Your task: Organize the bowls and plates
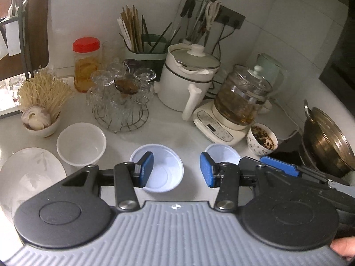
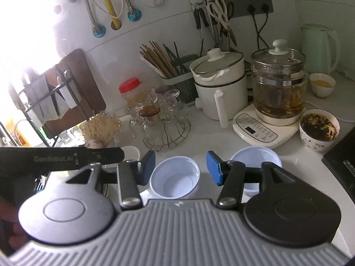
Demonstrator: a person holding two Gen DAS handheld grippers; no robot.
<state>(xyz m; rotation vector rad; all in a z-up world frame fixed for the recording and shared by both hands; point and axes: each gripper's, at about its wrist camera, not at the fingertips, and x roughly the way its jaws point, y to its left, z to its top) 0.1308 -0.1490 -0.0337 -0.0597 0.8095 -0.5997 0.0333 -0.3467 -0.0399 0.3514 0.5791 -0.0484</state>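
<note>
Both grippers hang over the white counter (image 1: 182, 137), side by side, each empty. The left gripper (image 1: 176, 169) has its blue pads apart with nothing between them; below it sits a pale blue bowl (image 1: 163, 170), upright on the counter. A second blue bowl (image 1: 224, 153) stands just to its right, close but apart, partly behind the right-hand pad. The right gripper (image 2: 180, 168) is released too, jaws parted on air, and both blue bowls show beneath it. Left of the blue pair is a white bowl (image 1: 81, 143), and nearer and further left a white plate (image 1: 28, 173), its edge just beside that bowl. Far side: a wire rack of glasses (image 1: 121, 102), a white pot (image 1: 188, 75), a glass kettle (image 1: 243, 95), a cup of tea leaves (image 1: 263, 138).
</note>
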